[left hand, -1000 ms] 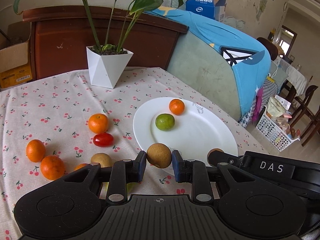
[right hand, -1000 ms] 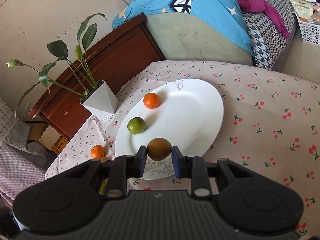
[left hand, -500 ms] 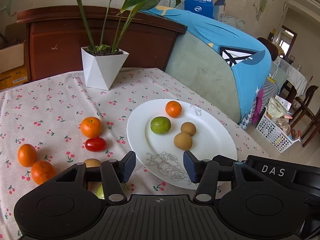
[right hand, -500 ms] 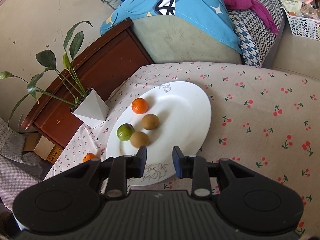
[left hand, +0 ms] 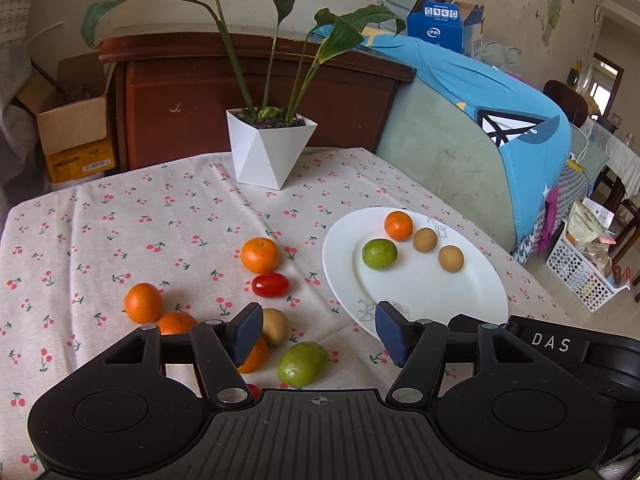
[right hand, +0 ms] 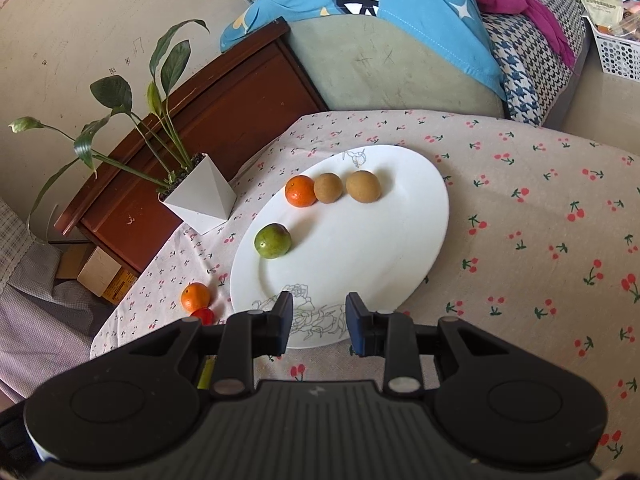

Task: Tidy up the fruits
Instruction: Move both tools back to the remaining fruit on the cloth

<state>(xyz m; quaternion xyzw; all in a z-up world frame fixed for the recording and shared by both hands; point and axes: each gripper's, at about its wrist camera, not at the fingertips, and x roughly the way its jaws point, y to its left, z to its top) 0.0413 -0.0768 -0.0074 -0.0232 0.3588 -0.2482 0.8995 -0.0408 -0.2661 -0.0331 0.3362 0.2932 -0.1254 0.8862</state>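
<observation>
Both the left gripper (left hand: 318,334) and right gripper (right hand: 316,322) stand with jaws apart, holding nothing. Four fruits lie on the plate (left hand: 472,304) ahead; the green fruit (left hand: 303,364) lies just below the left jaws, so the operator should probably lower, straddle its middle and close gently

- Plate (right hand: 408,240), ahead of the right gripper (right hand: 316,322): glossy white ceramic, smooth.
- Tablecloth (left hand: 120,232): matt woven cloth with a cherry print.
- Cherry tomato (left hand: 270,284), ahead of the left gripper (left hand: 318,332): shiny smooth skin.
- Both grippers: matt black plastic.
- Cabinet (left hand: 192,100) beyond: polished dark wood.
- Box (left hand: 74,136) far left: plain cardboard.
</observation>
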